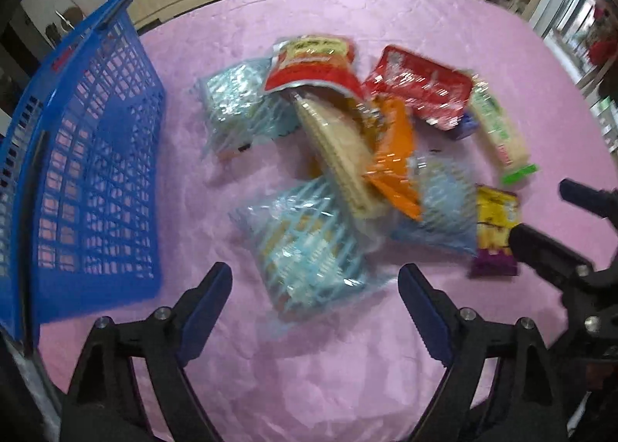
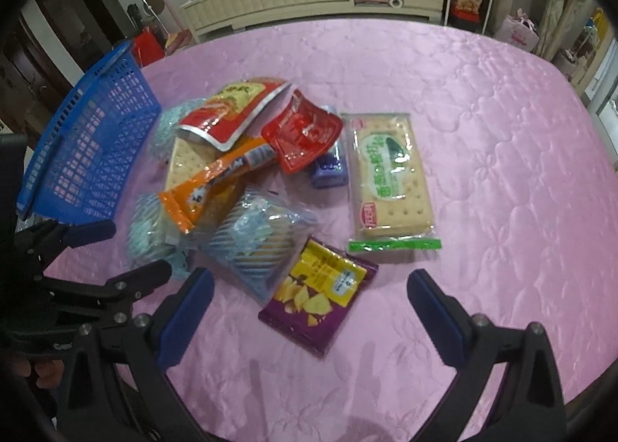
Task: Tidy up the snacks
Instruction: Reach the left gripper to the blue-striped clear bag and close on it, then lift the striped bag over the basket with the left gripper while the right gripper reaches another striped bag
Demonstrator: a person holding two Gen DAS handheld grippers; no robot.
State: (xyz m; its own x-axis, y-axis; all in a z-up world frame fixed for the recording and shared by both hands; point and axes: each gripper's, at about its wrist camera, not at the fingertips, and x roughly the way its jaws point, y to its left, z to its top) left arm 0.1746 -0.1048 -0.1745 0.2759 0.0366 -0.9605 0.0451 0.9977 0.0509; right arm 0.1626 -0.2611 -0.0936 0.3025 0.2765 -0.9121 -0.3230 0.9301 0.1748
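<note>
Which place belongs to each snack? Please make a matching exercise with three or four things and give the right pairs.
Things:
1. purple and yellow chip packet
2. green-labelled cracker pack
3. orange packet
4. blue basket

Places:
A. at the left edge of the pink cloth, apart from the pile
B. lying flat by itself on the right side of the pile
C. nearest to the right tongs, between their open fingers
D. on top of the pile, across a pale cracker pack

Pairs: 1-C, 2-B, 3-D, 4-A
</note>
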